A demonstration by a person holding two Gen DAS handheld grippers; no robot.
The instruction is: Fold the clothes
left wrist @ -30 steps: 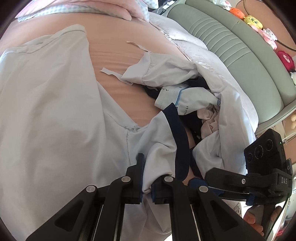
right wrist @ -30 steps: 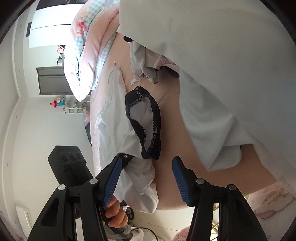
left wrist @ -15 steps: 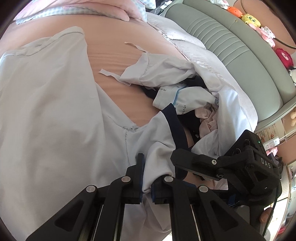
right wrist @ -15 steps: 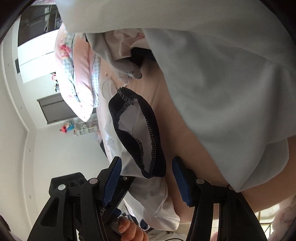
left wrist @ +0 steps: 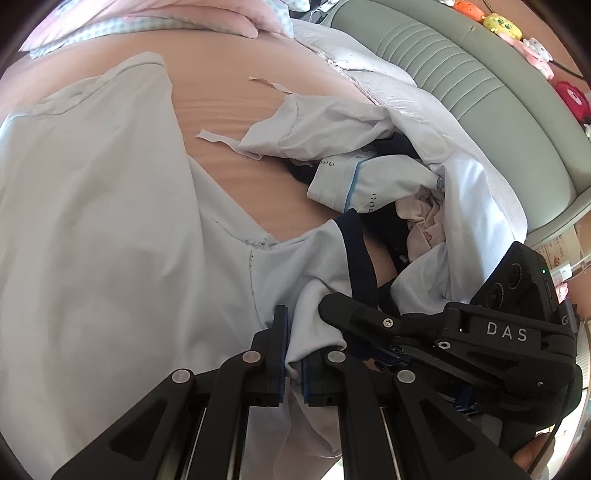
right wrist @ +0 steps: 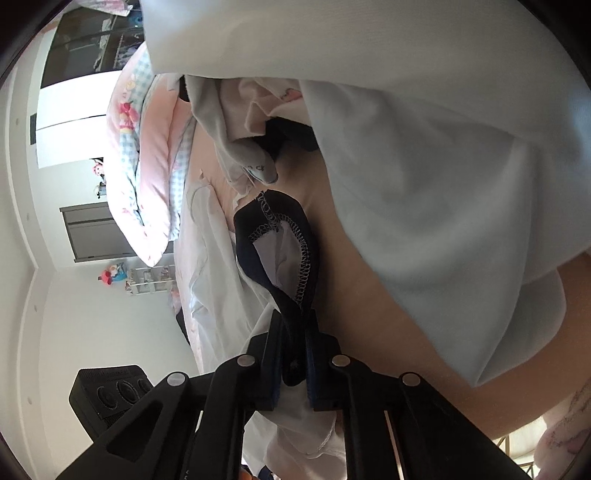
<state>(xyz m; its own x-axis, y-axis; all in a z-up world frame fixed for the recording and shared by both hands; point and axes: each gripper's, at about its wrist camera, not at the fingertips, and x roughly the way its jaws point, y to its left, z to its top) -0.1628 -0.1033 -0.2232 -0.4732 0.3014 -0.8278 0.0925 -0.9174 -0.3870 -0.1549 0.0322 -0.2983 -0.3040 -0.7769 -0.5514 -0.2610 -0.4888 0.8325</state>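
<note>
A pale blue shirt point(left wrist: 96, 229) lies spread on the pink bed sheet point(left wrist: 229, 99), its short sleeve point(left wrist: 310, 266) edged with a navy cuff point(left wrist: 360, 254). My left gripper point(left wrist: 293, 354) is shut on the sleeve fabric near the bottom centre. My right gripper point(left wrist: 354, 332) reaches in from the right and pinches the same sleeve at its cuff. In the right wrist view the navy cuff point(right wrist: 291, 236) with its zigzag stitching stands up between the shut fingers of my right gripper point(right wrist: 294, 354).
A heap of other clothes point(left wrist: 369, 177), white, navy and pink, lies right of the sleeve, with a white garment point(right wrist: 424, 166) hanging close in the right wrist view. A green padded headboard point(left wrist: 491, 122) borders the bed. A pink checked quilt point(left wrist: 155, 22) lies at the far end.
My right gripper moved in onto the sleeve and went from open to shut on the navy cuff. The left gripper kept its hold and hardly moved.
</note>
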